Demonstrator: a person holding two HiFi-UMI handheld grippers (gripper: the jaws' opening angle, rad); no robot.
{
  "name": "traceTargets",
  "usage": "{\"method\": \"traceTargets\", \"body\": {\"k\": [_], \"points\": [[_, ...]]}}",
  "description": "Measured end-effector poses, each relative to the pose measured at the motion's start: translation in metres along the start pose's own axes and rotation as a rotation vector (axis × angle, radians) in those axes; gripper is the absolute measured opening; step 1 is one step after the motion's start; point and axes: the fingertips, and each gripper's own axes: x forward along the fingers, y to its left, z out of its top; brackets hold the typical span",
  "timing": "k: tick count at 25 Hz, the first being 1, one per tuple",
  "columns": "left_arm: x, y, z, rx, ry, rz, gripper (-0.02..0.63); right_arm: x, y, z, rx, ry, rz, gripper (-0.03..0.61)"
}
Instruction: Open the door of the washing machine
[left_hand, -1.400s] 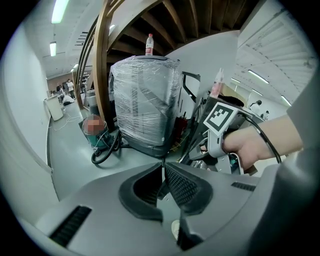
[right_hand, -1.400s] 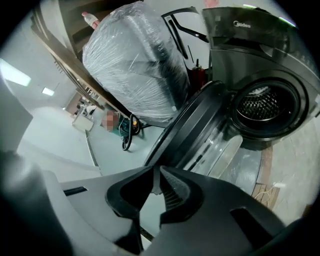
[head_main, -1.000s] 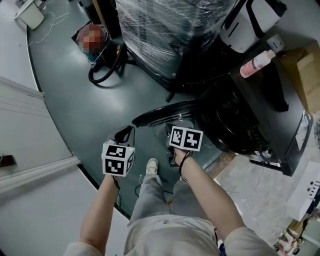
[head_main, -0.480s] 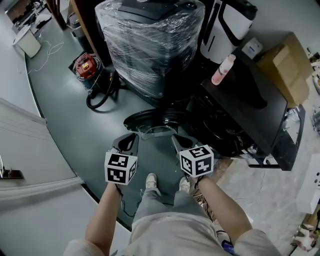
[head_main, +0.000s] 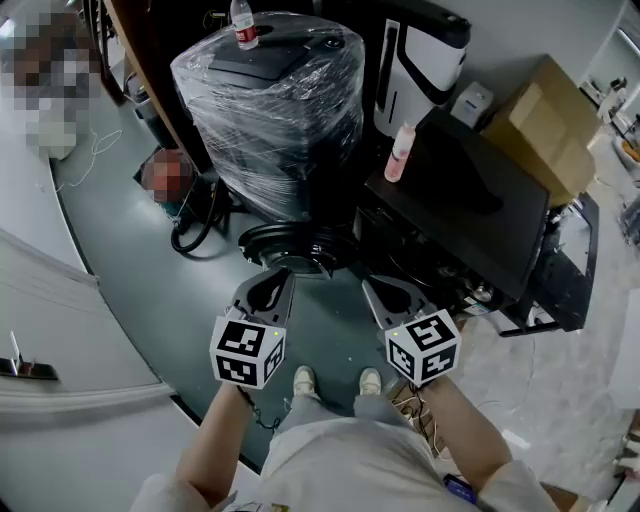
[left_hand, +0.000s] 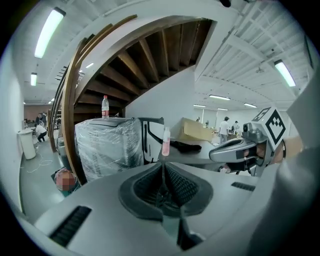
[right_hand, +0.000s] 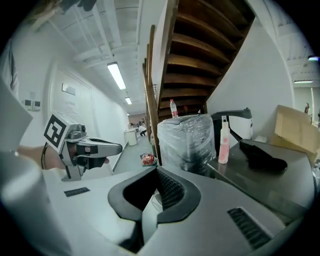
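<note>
The left gripper (left_hand: 164, 172) has its ribbed pads pressed together with nothing between them, and the right gripper (right_hand: 157, 182) is closed the same way, empty. In the head view they are held side by side in the air, each topped by its marker cube, above the person's two shoes (head_main: 305, 380) on the grey-green floor (head_main: 130, 260). Just beyond the jaw tips and between them, the round dark door (head_main: 290, 243) of the washing machine (head_main: 520, 240) stands swung open, low over the floor; neither gripper touches it. The black machine itself sits to the right of the door, its drum opening facing the person. On its top stand a pink spray bottle (head_main: 400, 155) and a dark cloth (right_hand: 262, 155), with a cardboard box (head_main: 545, 125) at the far edge. Left of the machine, close behind the open door, a bulky appliance wrapped in clear film (head_main: 270, 110) carries a water bottle (head_main: 243, 25) on top. A white-and-black unit (head_main: 420, 60) stands between them at the back. A coiled black hose (head_main: 200, 235) lies on the floor beside the wrapped appliance.
</note>
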Motion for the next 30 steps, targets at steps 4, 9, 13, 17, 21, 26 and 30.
{"method": "traceTargets", "body": {"k": [4,9,13,17,21,26,30], "points": [[-0.003,-0.034,0.040,0.051,-0.076,-0.054,0.032,-0.042,-0.013,0.024,-0.017,-0.084,-0.041,0.026],[-0.008,-0.072,0.082,0.110,-0.179,-0.089,0.032,-0.098,-0.025,0.052,-0.048,-0.185,-0.088,0.026],[-0.011,-0.098,0.104,0.191,-0.257,-0.128,0.032,-0.137,-0.028,0.078,-0.081,-0.264,-0.116,0.026],[-0.021,-0.118,0.124,0.241,-0.310,-0.137,0.032,-0.171,-0.030,0.101,-0.151,-0.324,-0.159,0.026],[-0.035,-0.137,0.154,0.222,-0.370,-0.151,0.032,-0.201,-0.026,0.120,-0.178,-0.383,-0.180,0.026],[-0.044,-0.139,0.166,0.228,-0.387,-0.144,0.032,-0.218,-0.022,0.132,-0.190,-0.416,-0.189,0.026],[-0.051,-0.137,0.170,0.238,-0.390,-0.126,0.032,-0.219,-0.020,0.132,-0.206,-0.419,-0.189,0.026]]}}
